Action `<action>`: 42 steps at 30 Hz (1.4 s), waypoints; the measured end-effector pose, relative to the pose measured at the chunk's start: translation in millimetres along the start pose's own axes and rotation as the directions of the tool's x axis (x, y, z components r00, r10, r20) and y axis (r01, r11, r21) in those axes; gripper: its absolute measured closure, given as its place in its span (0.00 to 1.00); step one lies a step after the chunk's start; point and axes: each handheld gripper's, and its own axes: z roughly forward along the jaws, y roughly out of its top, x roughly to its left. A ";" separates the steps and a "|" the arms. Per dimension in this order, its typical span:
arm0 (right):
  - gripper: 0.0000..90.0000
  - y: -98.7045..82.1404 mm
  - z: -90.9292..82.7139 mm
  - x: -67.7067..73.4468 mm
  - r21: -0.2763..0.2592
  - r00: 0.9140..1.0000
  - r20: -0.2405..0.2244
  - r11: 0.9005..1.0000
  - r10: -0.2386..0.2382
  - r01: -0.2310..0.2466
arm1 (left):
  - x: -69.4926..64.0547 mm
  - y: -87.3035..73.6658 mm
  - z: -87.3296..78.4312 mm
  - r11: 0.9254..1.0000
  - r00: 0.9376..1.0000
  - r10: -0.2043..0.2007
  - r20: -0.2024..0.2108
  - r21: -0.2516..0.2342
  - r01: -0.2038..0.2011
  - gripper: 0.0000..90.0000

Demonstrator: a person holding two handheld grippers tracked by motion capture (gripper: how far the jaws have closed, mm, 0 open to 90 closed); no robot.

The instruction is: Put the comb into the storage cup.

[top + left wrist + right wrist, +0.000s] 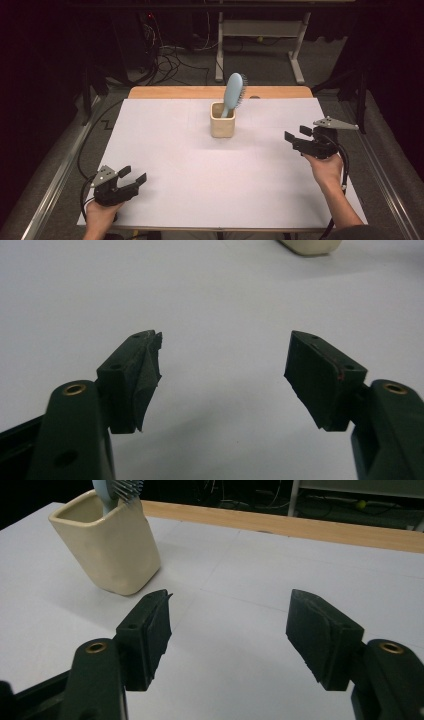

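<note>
A cream square cup [222,120] stands upright near the back middle of the white table, with a light blue hairbrush [234,93] standing handle-down in it and leaning right. My left gripper [132,174] rests at the front left of the table, open, nothing between its jaws [225,375]. My right gripper [296,133] is at the right edge, pointing left toward the cup, open and empty. In the right gripper view the cup [107,550] is ahead and to the left of the right gripper [230,630], well apart from it; the brush bristles [122,487] show at the top.
The white table sheet [200,165] ends at a wooden strip [190,92] along the back. Cables and a desk frame [260,30] lie on the floor beyond. The cup's base [310,246] shows at the top of the left gripper view.
</note>
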 end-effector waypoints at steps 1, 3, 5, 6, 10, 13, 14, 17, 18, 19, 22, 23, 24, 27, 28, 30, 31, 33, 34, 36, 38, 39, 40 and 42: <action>0.39 -0.7 -0.3 0.1 -0.001 1.000 0.000 1.000 0.001 -0.001 | 0.0 0.0 0.0 1.000 1.000 -0.001 0.000 0.000 0.001 0.34; 0.39 -1.9 -1.0 -0.5 0.002 1.000 0.000 1.000 0.001 -0.001 | 0.1 0.0 -0.1 1.000 1.000 0.000 0.000 0.000 0.000 0.34; 0.39 -2.9 -2.1 -0.8 0.004 1.000 0.000 1.000 0.005 -0.005 | 0.1 0.0 -0.2 1.000 1.000 -0.001 0.001 -0.001 0.001 0.34; 0.39 -3.5 -2.6 -1.0 0.000 1.000 -0.001 1.000 0.006 -0.006 | 0.0 0.0 -0.3 1.000 1.000 -0.001 0.001 -0.001 0.001 0.34; 0.39 -6.9 -5.3 -1.7 -0.004 1.000 -0.004 1.000 0.011 -0.011 | 0.1 0.1 -0.8 1.000 1.000 0.000 0.000 -0.003 0.000 0.34; 0.39 -9.9 -7.6 -2.0 -0.009 1.000 -0.008 1.000 0.016 -0.016 | 0.5 0.2 -1.0 1.000 1.000 -0.001 -0.001 -0.006 0.001 0.34; 0.39 -10.9 -8.6 -1.8 -0.014 1.000 -0.009 1.000 0.013 -0.013 | 0.6 0.1 -1.0 1.000 1.000 -0.001 -0.002 -0.006 0.001 0.34; 0.39 -13.3 -11.8 -0.7 -0.018 1.000 -0.014 1.000 0.012 -0.012 | 0.3 0.1 -0.9 1.000 1.000 -0.001 -0.003 -0.004 0.001 0.34; 0.39 -13.7 -12.6 -0.5 -0.017 1.000 -0.014 1.000 0.011 -0.011 | 0.2 0.1 -0.8 1.000 1.000 0.000 -0.002 -0.003 0.000 0.34; 0.39 -14.2 -13.6 -0.4 -0.018 1.000 -0.016 1.000 0.011 -0.011 | 0.2 0.1 -0.8 1.000 1.000 0.000 -0.003 -0.003 0.000 0.34; 0.39 -15.8 -16.1 0.3 -0.027 1.000 -0.019 1.000 0.007 -0.007 | 0.3 0.1 -0.9 1.000 1.000 -0.002 -0.003 -0.004 0.002 0.34; 0.39 -16.5 -16.8 0.7 -0.026 1.000 -0.020 1.000 0.010 -0.010 | 0.4 0.1 -0.9 1.000 1.000 -0.002 -0.003 -0.004 0.002 0.34; 0.39 -17.2 -17.2 0.6 -0.027 1.000 -0.021 1.000 0.006 -0.007 | 0.4 0.0 -0.9 1.000 1.000 -0.002 -0.004 -0.004 0.002 0.34; 0.39 -19.6 -18.7 0.7 -0.027 1.000 -0.022 1.000 0.006 -0.006 | 0.5 0.0 -0.8 1.000 1.000 -0.003 -0.004 -0.004 0.003 0.34; 0.39 -20.1 -19.0 0.6 -0.027 1.000 -0.022 1.000 0.007 -0.008 | 0.5 0.0 -0.8 1.000 1.000 -0.003 -0.004 -0.004 0.003 0.34; 0.38 -21.3 -19.9 0.2 -0.027 1.000 -0.023 1.000 0.009 -0.010 | 0.7 0.0 -0.8 1.000 1.000 -0.004 -0.003 -0.004 0.004 0.34; 0.38 -21.8 -20.2 0.0 -0.027 1.000 -0.023 1.000 0.010 -0.011 | 0.7 0.0 -0.8 1.000 1.000 -0.004 -0.003 -0.003 0.004 0.34; 0.38 -23.1 -21.0 -0.7 -0.026 1.000 -0.024 1.000 0.013 -0.014 | 0.6 0.0 -0.8 1.000 1.000 -0.004 -0.003 -0.004 0.004 0.34; 0.38 -24.0 -21.3 -1.0 -0.027 1.000 -0.026 1.000 0.014 -0.015 | 0.6 0.0 -0.8 1.000 1.000 -0.004 -0.003 -0.004 0.004 0.34; 0.38 -25.5 -21.9 -0.9 -0.026 0.999 -0.033 0.999 0.020 -0.021 | 0.7 0.0 -0.9 1.000 1.000 -0.004 -0.003 -0.004 0.004 0.34; 0.38 -27.1 -22.6 -0.8 -0.028 0.999 -0.036 0.999 0.018 -0.019 | 0.8 -0.1 -1.1 1.000 1.000 -0.007 -0.004 -0.006 0.007 0.34; 0.38 -28.2 -23.2 -0.7 -0.032 0.999 -0.036 0.999 0.020 -0.021 | 0.9 -0.1 -1.2 1.000 1.000 -0.007 -0.004 -0.004 0.007 0.34; 0.38 -29.1 -23.7 -0.7 -0.031 0.999 -0.038 0.999 0.024 -0.025 | 1.0 -0.1 -1.2 1.000 1.000 -0.007 -0.004 -0.005 0.007 0.34; 0.38 -31.0 -24.6 -1.4 -0.033 0.999 -0.036 0.999 0.027 -0.028 | 1.0 -0.1 -1.2 1.000 1.000 -0.008 -0.004 -0.005 0.007 0.34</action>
